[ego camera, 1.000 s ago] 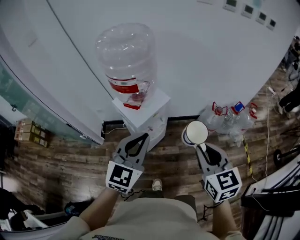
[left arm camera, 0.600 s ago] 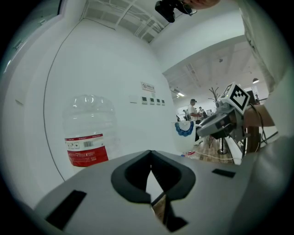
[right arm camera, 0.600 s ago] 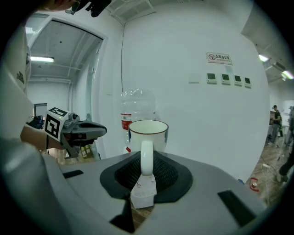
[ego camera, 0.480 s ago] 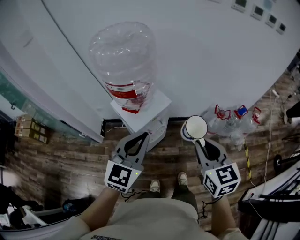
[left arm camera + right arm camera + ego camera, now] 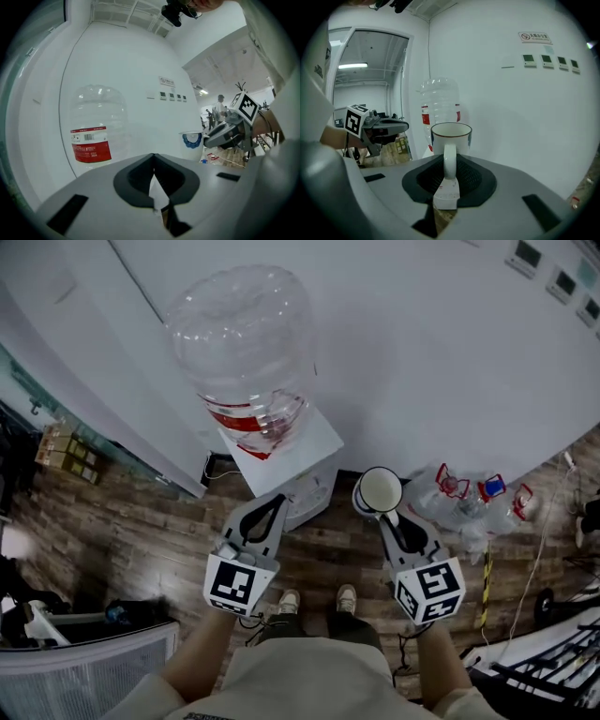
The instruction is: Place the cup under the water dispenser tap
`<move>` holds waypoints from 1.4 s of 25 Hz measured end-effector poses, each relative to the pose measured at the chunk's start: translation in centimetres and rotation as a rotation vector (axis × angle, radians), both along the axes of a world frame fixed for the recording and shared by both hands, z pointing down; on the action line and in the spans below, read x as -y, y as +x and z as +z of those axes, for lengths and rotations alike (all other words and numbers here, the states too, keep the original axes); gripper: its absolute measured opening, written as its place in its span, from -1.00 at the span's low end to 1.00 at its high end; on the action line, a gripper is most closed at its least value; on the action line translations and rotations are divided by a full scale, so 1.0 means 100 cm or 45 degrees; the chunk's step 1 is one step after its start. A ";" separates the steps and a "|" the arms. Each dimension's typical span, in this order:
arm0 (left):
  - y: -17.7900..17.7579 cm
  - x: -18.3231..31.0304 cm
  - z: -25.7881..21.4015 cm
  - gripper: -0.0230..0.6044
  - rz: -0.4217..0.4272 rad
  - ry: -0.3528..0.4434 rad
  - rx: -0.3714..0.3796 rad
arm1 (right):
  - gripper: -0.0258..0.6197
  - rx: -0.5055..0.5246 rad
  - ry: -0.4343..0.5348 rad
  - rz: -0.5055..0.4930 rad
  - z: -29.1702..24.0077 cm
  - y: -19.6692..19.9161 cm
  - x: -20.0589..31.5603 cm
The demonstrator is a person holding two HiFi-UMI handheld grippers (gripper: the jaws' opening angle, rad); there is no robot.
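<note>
A white cup point(image 5: 378, 490) with a dark rim hangs upright in the air, just right of the water dispenser point(image 5: 302, 444). My right gripper point(image 5: 386, 516) is shut on its handle point(image 5: 449, 161), and the cup point(image 5: 451, 137) stands straight ahead in the right gripper view. A big clear bottle point(image 5: 242, 334) with a red label tops the white dispenser. My left gripper point(image 5: 278, 499) is shut with nothing in it, its tips at the dispenser's front lower edge. From the left gripper point(image 5: 153, 157) view, the bottle point(image 5: 96, 126) is left and the cup point(image 5: 191, 140) right. The tap itself is hard to make out.
Several empty plastic bottles point(image 5: 469, 498) lie on the wood floor right of the dispenser, against the white wall. Cardboard boxes point(image 5: 66, 460) sit at the left by a glass partition. A white mesh thing point(image 5: 84, 671) is at lower left. The person's shoes point(image 5: 289, 601) stand below the grippers.
Both grippers have moved closer to the dispenser, the cup going along in the right one. The person has stepped forward, so both shoes now show.
</note>
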State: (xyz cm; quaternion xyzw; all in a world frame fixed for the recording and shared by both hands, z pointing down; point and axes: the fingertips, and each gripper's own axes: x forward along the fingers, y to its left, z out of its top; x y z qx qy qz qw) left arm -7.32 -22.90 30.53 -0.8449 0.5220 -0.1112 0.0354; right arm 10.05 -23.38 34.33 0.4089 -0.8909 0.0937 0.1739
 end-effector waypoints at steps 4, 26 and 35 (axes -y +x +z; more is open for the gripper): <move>0.003 0.012 0.009 -0.91 -0.091 0.005 -0.022 | -0.72 -0.020 -0.001 -0.068 0.018 0.005 0.024; -0.001 0.051 0.194 -0.91 -0.178 -0.116 -0.031 | -0.72 0.004 0.009 -0.126 0.233 -0.037 0.100; 0.008 0.060 0.286 -0.91 -0.110 -0.158 -0.016 | -0.72 -0.028 0.005 -0.072 0.346 -0.043 0.111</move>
